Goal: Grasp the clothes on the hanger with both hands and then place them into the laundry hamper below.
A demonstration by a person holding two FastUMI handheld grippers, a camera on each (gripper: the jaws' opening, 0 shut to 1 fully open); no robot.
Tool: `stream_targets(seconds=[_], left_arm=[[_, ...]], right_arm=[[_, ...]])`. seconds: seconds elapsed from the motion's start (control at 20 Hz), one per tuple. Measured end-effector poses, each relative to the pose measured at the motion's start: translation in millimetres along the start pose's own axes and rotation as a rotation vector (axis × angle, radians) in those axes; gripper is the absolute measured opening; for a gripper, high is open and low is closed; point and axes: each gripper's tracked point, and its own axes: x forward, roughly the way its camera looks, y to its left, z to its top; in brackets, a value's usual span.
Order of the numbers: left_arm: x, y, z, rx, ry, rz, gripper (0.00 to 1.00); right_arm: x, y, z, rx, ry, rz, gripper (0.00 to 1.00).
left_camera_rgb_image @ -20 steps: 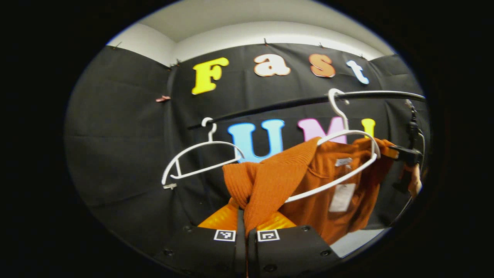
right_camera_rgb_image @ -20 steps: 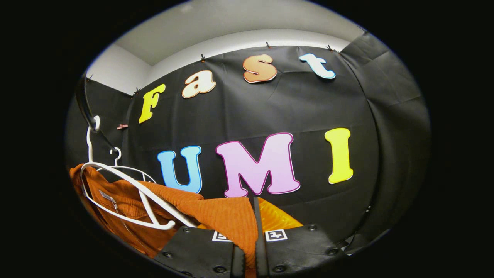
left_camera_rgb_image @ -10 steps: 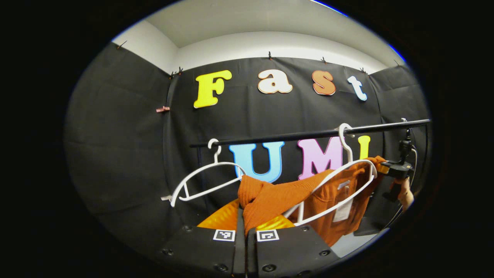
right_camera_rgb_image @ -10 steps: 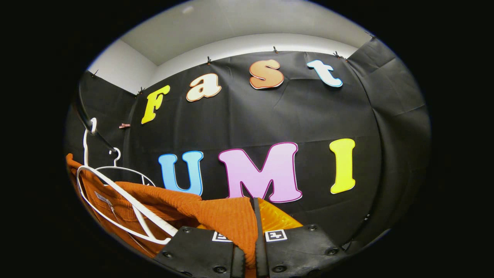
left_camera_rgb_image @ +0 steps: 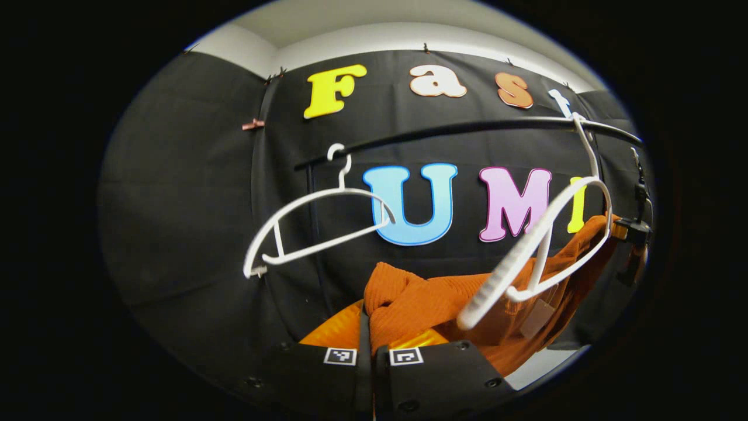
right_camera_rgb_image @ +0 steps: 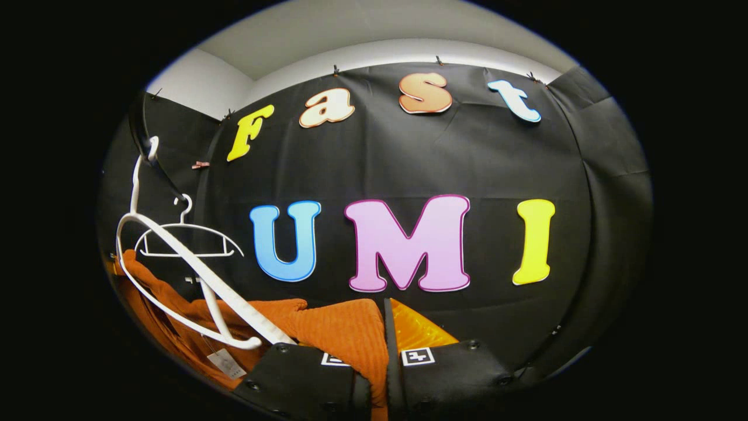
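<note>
An orange knit sweater (left_camera_rgb_image: 421, 298) hangs stretched between my two grippers, below a white hanger (left_camera_rgb_image: 543, 245) that swings tilted from the black rail (left_camera_rgb_image: 467, 126). The hanger's near arm sticks out bare, and its far arm still lies in the cloth. My left gripper (left_camera_rgb_image: 369, 333) is shut on one end of the sweater. At the far right, the other gripper (left_camera_rgb_image: 634, 234) holds the opposite end. In the right gripper view, my right gripper (right_camera_rgb_image: 385, 330) is shut on the sweater (right_camera_rgb_image: 339, 330), with the hanger (right_camera_rgb_image: 198, 280) to its left and a paper tag (right_camera_rgb_image: 225, 363) dangling below.
A second white hanger (left_camera_rgb_image: 315, 228) hangs bare on the rail to the left, also seen as the far hanger (right_camera_rgb_image: 187, 240) behind the tilted one. The rail (right_camera_rgb_image: 143, 134) curves overhead at the left. A strip of pale floor (left_camera_rgb_image: 537, 365) shows at the lower right.
The sweater has come down off the hanger's near arm, which now pokes out bare. The hanger has swung to a steeper tilt. Both grippers sit lower relative to the rail.
</note>
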Motion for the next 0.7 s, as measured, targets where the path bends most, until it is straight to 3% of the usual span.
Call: stream_targets(seconds=[0.2,0.45,0.7], left_arm=[[-5,-9,-59,-0.076,0.102,0.001,0.08],[-34,-43,-105,-0.144,0.171,0.012,0.06],[-64,-118,-95,-0.108,0.171,-0.109,0.06]], right_arm=[[-10,-4,-40,-0.020,0.089,-0.014,0.19],[-38,13,-94,-0.022,0.240,0.022,0.19],[-76,77,-98,-0.014,0.287,0.178,0.19]])
